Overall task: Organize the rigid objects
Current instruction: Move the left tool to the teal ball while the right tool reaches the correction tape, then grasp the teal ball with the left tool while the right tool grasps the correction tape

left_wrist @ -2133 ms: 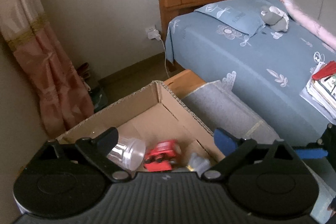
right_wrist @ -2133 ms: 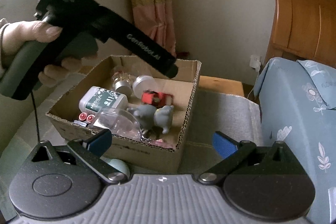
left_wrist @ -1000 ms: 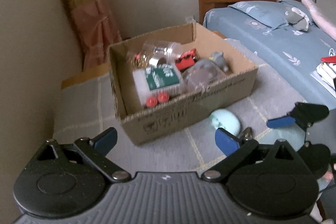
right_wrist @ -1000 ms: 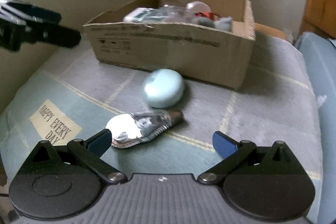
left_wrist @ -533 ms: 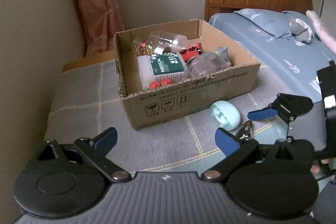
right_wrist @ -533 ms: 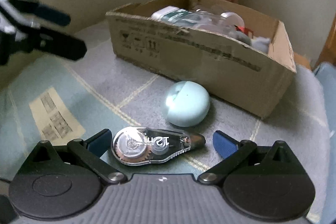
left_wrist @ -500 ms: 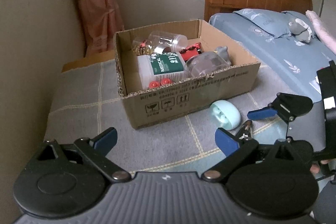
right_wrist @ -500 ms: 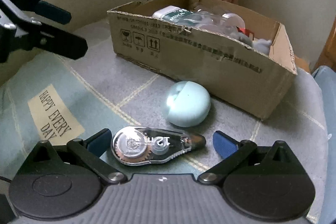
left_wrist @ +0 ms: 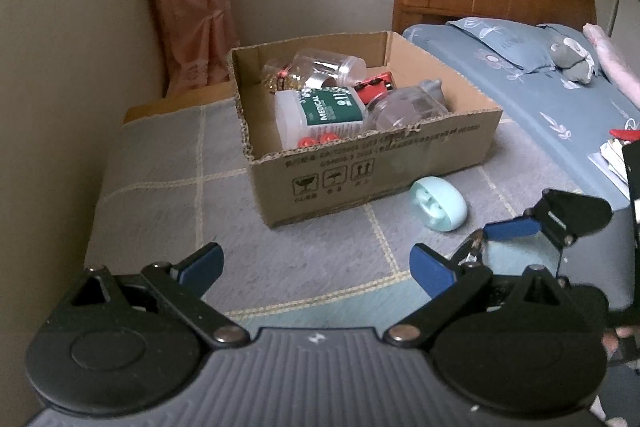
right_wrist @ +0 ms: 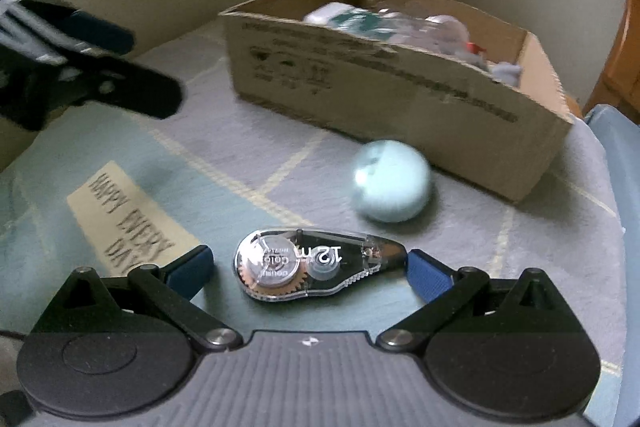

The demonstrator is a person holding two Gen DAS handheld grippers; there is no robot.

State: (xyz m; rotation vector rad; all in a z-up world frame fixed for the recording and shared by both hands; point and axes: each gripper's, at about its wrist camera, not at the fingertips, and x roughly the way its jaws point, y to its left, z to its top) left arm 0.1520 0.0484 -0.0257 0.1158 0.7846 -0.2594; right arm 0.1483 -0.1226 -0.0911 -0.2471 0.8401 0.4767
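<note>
Right wrist view: the right gripper (right_wrist: 308,267) is seen low over a grey and pale blue checked cloth (right_wrist: 248,163), its blue-tipped jaws spread wide to either side of a clear plastic correction-tape dispenser (right_wrist: 316,269) that lies flat on the cloth between them. The right fingertip appears to be just touching the dispenser's narrow nose, while the left fingertip is kept slightly apart from its rounded end, so nothing is gripped. A rounded pale blue plastic object (right_wrist: 392,185) is seen just beyond the dispenser, near the front wall of an open brown cardboard box (right_wrist: 400,87). In the left wrist view, the box (left_wrist: 380,167) is shown holding a white bottle with a green label (left_wrist: 324,115), a clear plastic jar (left_wrist: 328,67), a red toy (left_wrist: 376,83) and other clear and grey items. The left gripper (left_wrist: 316,263) is held above the cloth with its jaws wide apart and nothing between them; the cream label printed "HAPPY EVERY DAY" (right_wrist: 124,223) is seen at the cloth's near left.
</note>
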